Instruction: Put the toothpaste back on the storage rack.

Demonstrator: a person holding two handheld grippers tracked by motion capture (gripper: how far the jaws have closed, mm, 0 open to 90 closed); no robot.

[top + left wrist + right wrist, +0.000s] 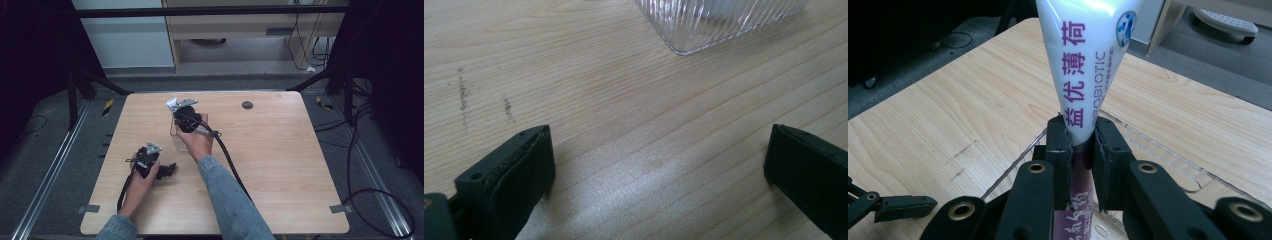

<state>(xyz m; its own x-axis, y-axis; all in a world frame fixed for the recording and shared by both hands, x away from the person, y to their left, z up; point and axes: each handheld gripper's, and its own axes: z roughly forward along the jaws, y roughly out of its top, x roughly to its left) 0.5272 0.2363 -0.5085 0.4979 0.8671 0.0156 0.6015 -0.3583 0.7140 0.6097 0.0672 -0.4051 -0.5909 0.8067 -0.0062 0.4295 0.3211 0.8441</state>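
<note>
White toothpaste tube [1088,65] pinched upright by right gripper [1082,145] fingers, long axis vertical, directly over clear ribbed plastic box [719,22] on wooden desk [280,160]. Left gripper [659,165] fingers spread, empty, near box, resting low on desk.

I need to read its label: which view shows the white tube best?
The right gripper view: the white tube stands close, print legible, pinched between the right gripper pads. The high view hides it behind that hand.
</note>
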